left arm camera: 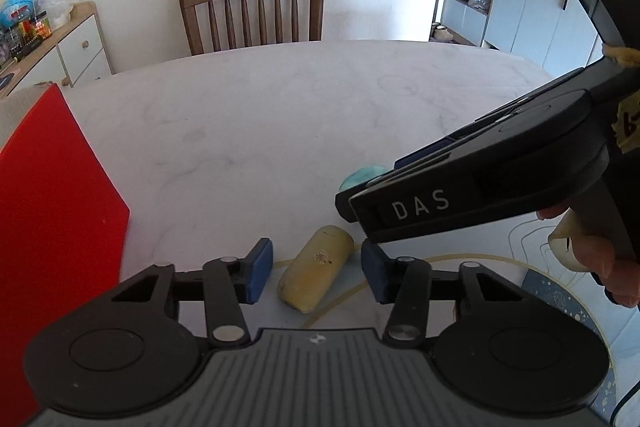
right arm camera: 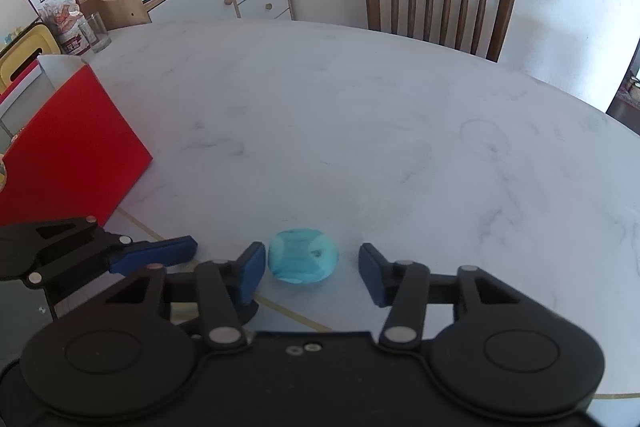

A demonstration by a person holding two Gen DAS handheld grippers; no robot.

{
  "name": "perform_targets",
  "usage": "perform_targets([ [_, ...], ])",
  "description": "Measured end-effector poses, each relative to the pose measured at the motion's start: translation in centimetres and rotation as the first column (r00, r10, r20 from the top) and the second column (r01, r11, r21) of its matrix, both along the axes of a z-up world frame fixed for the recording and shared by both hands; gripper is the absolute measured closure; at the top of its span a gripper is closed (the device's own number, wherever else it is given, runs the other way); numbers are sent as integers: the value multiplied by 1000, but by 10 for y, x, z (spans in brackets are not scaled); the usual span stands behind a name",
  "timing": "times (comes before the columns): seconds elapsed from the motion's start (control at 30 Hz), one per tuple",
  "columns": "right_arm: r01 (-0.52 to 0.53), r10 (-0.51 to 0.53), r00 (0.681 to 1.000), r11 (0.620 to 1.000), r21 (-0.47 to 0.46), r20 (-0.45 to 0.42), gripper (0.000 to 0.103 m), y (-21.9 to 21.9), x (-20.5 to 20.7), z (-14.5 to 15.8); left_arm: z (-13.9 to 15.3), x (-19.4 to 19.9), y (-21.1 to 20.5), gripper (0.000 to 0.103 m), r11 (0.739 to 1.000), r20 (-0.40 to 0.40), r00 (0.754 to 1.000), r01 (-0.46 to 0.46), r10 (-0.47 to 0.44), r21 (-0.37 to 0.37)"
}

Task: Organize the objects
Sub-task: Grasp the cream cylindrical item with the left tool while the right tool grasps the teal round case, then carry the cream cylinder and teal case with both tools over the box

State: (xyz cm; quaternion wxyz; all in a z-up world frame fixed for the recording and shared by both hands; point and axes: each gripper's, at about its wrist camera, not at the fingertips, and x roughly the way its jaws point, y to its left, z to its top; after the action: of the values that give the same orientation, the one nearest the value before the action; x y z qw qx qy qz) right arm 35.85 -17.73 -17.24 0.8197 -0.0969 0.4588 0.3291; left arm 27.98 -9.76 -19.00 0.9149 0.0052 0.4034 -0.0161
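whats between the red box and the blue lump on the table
Mostly bare marble table. In the right wrist view, only the left gripper reaches into the stretch between the red box and the blue lump.

"DAS" in white on right gripper (left arm camera: pixel 362 233) body.

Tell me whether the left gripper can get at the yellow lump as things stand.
Probably yes: the yellow lump lies between the left gripper's open pads, nothing in between.

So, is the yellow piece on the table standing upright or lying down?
Lying down. The yellow piece rests on its long side on the white table, between the left gripper's blue pads, with gaps on both sides.
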Motion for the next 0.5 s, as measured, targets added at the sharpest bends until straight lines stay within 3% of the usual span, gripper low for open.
perform_targets([
  [0.1, 4, -4, 1000, 1000, -3, 2, 65, 0, 0, 0, 1, 0, -1, 66, 1000, -2, 1000, 3, -3, 3],
  [0.3, 22, -22, 1000, 1000, -11, 8, 66, -2, -2, 0, 3, -5, -3, 77, 1000, 3, 1000, 8, -8, 16],
  [0.33, 28, -28, 1000, 1000, -8, 9, 66, -4, -2, 1, 4, -5, -4, 83, 1000, 1, 1000, 7, -7, 15],
  [0.5, 53, -53, 998, 999, -2, 22, 66, -17, -4, 9, 11, -8, -5, 83, 1000, 1, 1000, 2, -2, 15],
])
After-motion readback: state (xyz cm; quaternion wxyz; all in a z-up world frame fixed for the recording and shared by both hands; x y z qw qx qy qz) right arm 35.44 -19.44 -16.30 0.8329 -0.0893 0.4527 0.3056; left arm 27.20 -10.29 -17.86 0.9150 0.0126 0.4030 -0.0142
